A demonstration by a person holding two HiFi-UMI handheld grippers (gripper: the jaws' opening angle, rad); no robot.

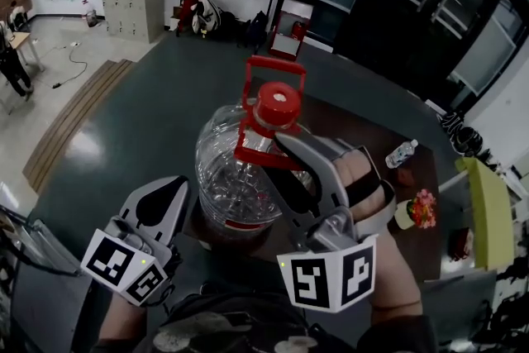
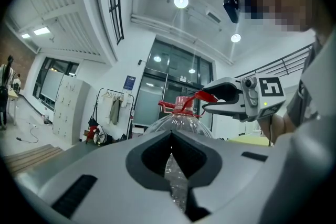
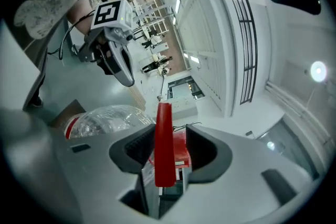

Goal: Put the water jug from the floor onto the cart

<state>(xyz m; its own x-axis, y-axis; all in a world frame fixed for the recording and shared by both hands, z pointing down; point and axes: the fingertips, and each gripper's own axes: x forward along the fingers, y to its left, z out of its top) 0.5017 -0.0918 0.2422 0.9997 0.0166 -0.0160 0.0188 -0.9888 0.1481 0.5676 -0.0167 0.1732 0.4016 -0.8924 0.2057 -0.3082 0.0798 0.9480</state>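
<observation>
A clear water jug with a red cap and a raised red handle stands upright on a dark brown surface. My right gripper reaches in from the right at neck height. It is open, with its fingers on either side of the handle's base. In the right gripper view the red handle stands between the jaws with gaps beside it. My left gripper is shut, its tips against the jug's left side. The left gripper view shows the jug and the right gripper.
On the brown surface to the right lie a small plastic bottle and a flower piece. A yellow-green chair stands at far right. Bags and a coat rack stand by the back wall. A wooden strip runs along the floor at left.
</observation>
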